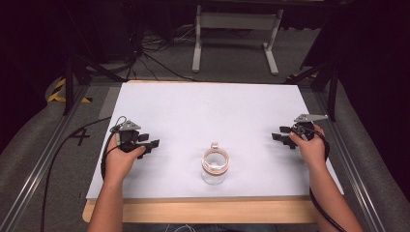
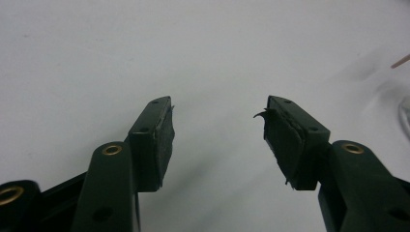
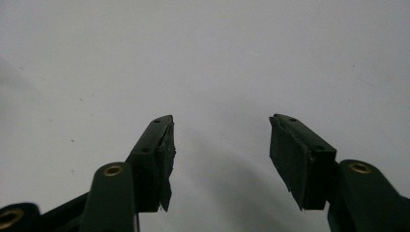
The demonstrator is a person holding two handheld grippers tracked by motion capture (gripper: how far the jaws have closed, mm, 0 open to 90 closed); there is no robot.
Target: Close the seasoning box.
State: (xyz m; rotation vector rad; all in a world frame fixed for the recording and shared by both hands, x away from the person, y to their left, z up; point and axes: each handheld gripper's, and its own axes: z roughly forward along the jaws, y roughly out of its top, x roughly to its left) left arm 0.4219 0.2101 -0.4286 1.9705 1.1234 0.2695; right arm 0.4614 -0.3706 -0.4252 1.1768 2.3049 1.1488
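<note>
**Clear glass jar alone between two parted grippers**

A small clear glass jar (image 1: 213, 168) stands upright in the lower middle of the high view, on the white matte sheet (image 1: 203, 111) covering the wooden table (image 1: 212, 211). Its round mouth is ringed with a pale tan band, and a small clear knob-like piece sits at the far rim. I cannot tell whether anything is inside.

The black left gripper (image 1: 151, 144), held in the left hand (image 1: 121, 162), rests at the lower left of the sheet, well apart from the jar. In the left gripper view (image 2: 217, 123) its jaws stand wide with nothing between them, the dark pads worn and frayed at the edges.

The black right gripper (image 1: 278, 137), in the right hand (image 1: 309, 147) at the right edge, is likewise spread wide in its own view (image 3: 221, 140), over bare white surface.
</note>
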